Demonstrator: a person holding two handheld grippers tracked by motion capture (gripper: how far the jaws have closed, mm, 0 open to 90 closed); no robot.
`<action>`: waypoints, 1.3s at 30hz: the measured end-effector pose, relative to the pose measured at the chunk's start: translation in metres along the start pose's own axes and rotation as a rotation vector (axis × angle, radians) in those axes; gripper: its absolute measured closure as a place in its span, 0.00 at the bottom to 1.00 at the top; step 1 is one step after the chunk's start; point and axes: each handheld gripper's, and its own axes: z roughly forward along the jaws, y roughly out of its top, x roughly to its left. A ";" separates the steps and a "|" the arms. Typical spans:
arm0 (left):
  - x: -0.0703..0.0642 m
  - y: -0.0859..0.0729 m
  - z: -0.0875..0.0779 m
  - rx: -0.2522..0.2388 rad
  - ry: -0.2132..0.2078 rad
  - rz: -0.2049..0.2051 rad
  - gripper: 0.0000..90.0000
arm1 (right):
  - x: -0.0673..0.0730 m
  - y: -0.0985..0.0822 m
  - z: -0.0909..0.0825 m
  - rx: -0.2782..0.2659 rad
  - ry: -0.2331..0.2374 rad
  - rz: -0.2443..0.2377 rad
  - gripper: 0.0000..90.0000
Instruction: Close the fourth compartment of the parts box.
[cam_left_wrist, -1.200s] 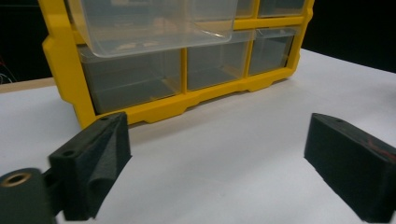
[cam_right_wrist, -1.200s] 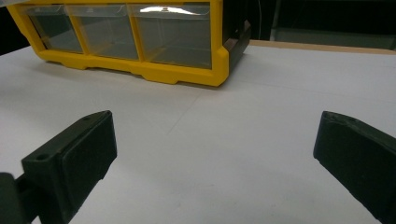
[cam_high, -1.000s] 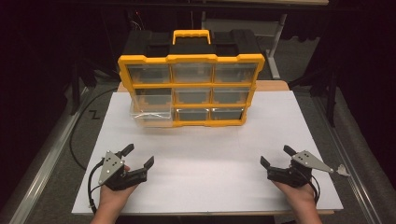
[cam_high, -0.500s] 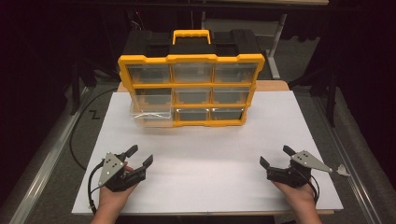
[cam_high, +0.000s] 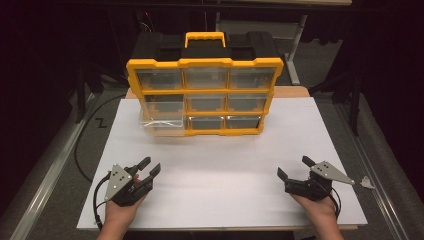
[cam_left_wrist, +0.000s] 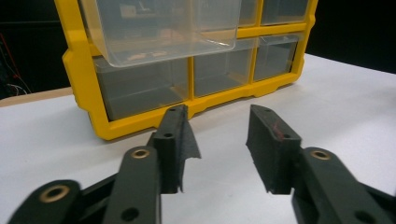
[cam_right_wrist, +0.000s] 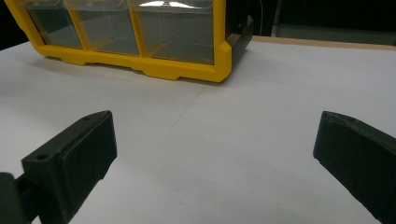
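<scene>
Here, seen from above, a white-topped bench (cam_high: 220, 165) stretches away from a person whose two hands come in from the near edge, each holding a set of black two-jaw tongs.

At the near left, the left tongs (cam_high: 149, 167) rest low over the bench, held in the left hand (cam_high: 117, 212), with a grey three-cornered plate on top and a black cable trailing off the near-left edge. Their jaws have just been closing and now stand partly apart with nothing between them; in the left gripper view, bare white bench shows through the gap.

Farther back, near the middle of the bench, stands a yellow-framed plastic organiser cabinet (cam_high: 205, 95) with three rows of three clear drawers, a black top and a yellow carry handle. It is upright, its drawer fronts facing the person, well apart from both tongs. One clear plastic drawer (cam_high: 162, 125), at the left end of the middle row, is pulled partway out; the others sit flush.

At the near right, the right tongs (cam_high: 295, 167), held in the right hand (cam_high: 320, 210), rest low over the bench with jaws spread wide and nothing between them.
</scene>
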 end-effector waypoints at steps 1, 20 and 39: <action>0.000 0.000 0.000 0.000 0.000 0.001 0.68 | 0.000 0.000 0.000 0.000 0.000 0.001 0.01; 0.002 0.001 -0.003 -0.015 0.029 -0.003 0.97 | 0.000 0.000 0.000 0.003 0.001 -0.001 0.01; 0.002 0.003 -0.004 -0.028 0.042 -0.007 1.00 | 0.002 0.001 0.000 0.005 0.008 -0.026 0.01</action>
